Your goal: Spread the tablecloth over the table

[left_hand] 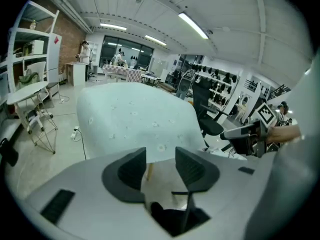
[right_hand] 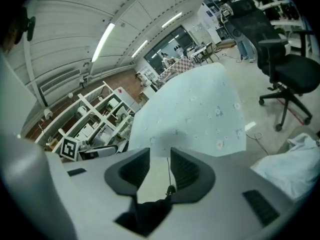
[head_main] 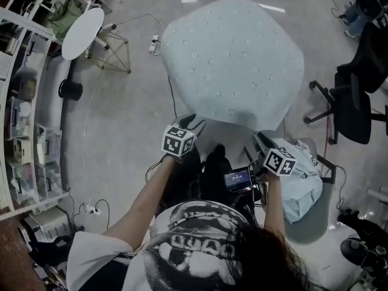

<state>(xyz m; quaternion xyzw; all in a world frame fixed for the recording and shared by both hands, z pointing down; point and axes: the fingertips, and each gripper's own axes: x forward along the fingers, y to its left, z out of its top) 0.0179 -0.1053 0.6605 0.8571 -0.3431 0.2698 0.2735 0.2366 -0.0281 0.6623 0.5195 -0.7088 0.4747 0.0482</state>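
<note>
A pale blue tablecloth with a small flower print lies draped over the table and hides its top. Its near edge hangs just beyond both grippers. My left gripper is at the cloth's near left corner, open, with nothing between its jaws. My right gripper is at the near right corner, also open and empty. In the left gripper view the cloth fills the middle ahead of the open left gripper, and a wooden table leg shows below the hem. In the right gripper view the cloth lies ahead of the open right gripper.
A round white side table and a black stool stand at the left, beside shelving. A black office chair is at the right. A bundle of pale cloth lies near my right arm. Cables run across the floor.
</note>
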